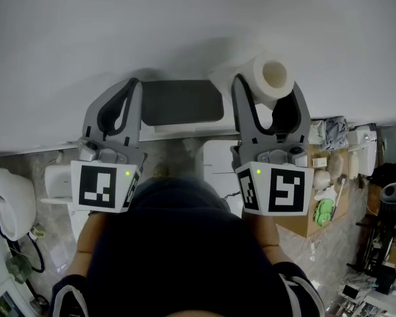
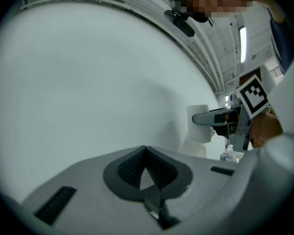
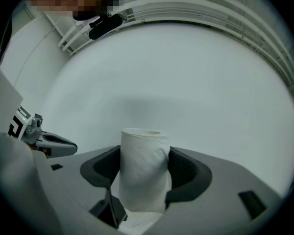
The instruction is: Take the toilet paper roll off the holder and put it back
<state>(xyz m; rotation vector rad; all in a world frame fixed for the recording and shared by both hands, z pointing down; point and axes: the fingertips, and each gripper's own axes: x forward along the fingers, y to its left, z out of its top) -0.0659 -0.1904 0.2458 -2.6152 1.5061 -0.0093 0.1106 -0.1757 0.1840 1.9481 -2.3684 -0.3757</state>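
Here we clamp the toilet paper roll (image 3: 143, 170) in the right gripper (image 3: 144, 166), just off the dark holder's (image 1: 181, 102) right end, against the white wall (image 1: 185, 25), left gripper (image 2: 146, 153) pinched together, empty.

Workshop-like room: cluttered cardboard box (image 1: 302, 224), ceiling strip light (image 2: 242, 44).

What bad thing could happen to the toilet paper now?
The right gripper pinches the toilet paper roll inward, so it might stay squashed.
A loose sheet hangs from the roll and could unwind or snag on the holder.
The left gripper is shut and empty, so a slip could mean a drop.
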